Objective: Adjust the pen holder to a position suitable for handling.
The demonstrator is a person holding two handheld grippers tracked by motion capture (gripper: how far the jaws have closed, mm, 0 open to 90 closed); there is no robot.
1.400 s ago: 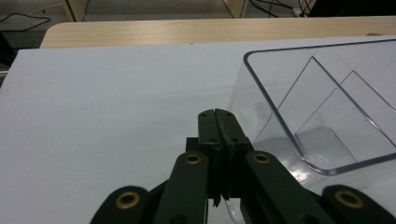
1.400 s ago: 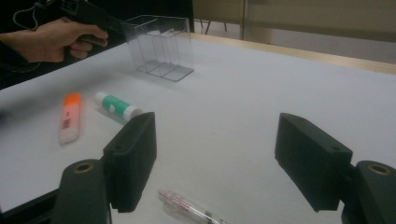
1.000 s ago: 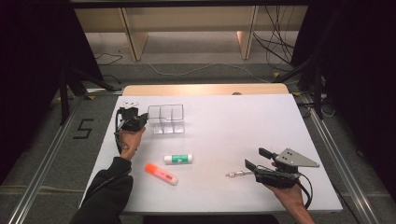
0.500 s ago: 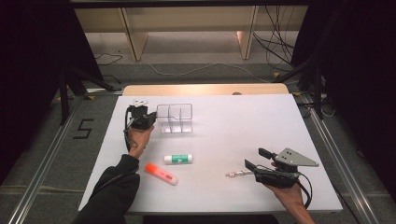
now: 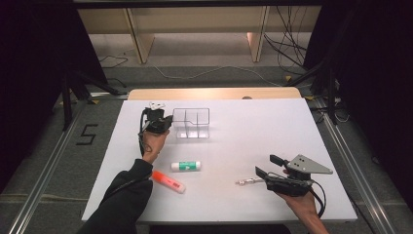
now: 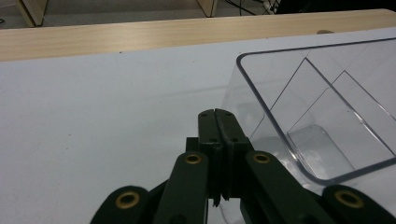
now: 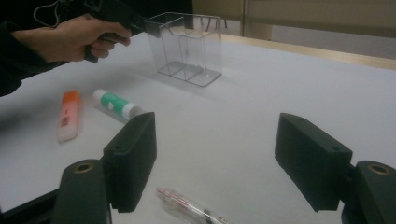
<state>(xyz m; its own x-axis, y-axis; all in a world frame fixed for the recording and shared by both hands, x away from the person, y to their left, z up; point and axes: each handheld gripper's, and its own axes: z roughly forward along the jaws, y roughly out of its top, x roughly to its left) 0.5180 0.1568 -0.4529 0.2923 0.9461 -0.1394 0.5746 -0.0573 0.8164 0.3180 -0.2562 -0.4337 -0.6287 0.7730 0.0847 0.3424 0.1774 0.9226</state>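
White table carries a clear plastic organizer at its far left; the left tongs, closed with nothing between them, press against its side, apparently nudging it into place. Nearer lie a glue stick, an orange highlighter and a pen. The right tongs stand open over the pen, so closing on it looks next.

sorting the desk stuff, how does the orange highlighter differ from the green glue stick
The orange highlighter is orange with a white end and lies slanted; the glue stick is white with a green label and lies nearly straight across the table. The highlighter lies nearer the person and looks longer and flatter, the glue stick round. Both lie flat on the white table, untouched.
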